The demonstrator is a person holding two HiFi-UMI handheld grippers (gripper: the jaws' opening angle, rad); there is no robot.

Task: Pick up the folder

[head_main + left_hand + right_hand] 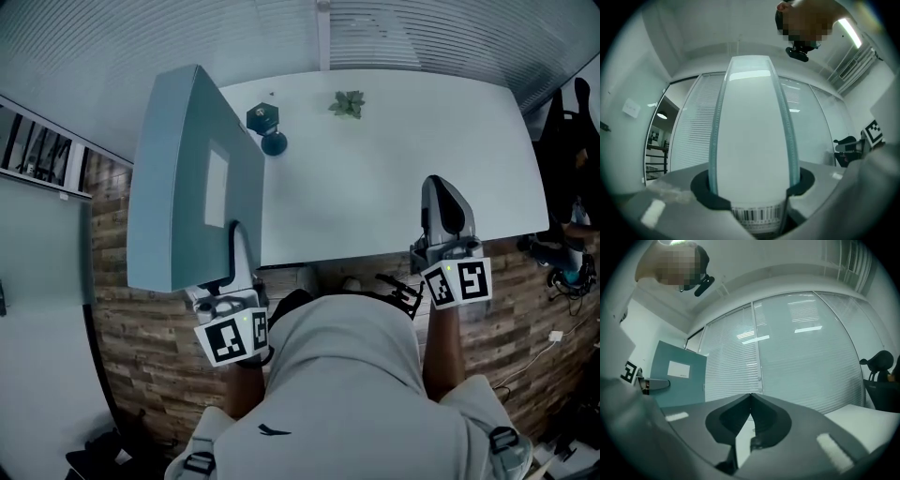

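Note:
The folder (178, 178) is a thick teal box file with a white label on its side. It stands upright in the air over the left end of the white table (394, 187). My left gripper (236, 246) is shut on its lower edge. In the left gripper view the folder's white spine (752, 140) with a barcode fills the gap between the jaws. My right gripper (441, 187) is shut and holds nothing, hovering over the table's near edge at the right. In the right gripper view its jaws (751, 397) meet, with the folder (677, 376) at the left.
A small dark blue object (267, 127) and a little green plant (348, 103) sit on the far part of the table. A black chair (572, 141) stands at the right. Window blinds (806, 348) lie beyond the table.

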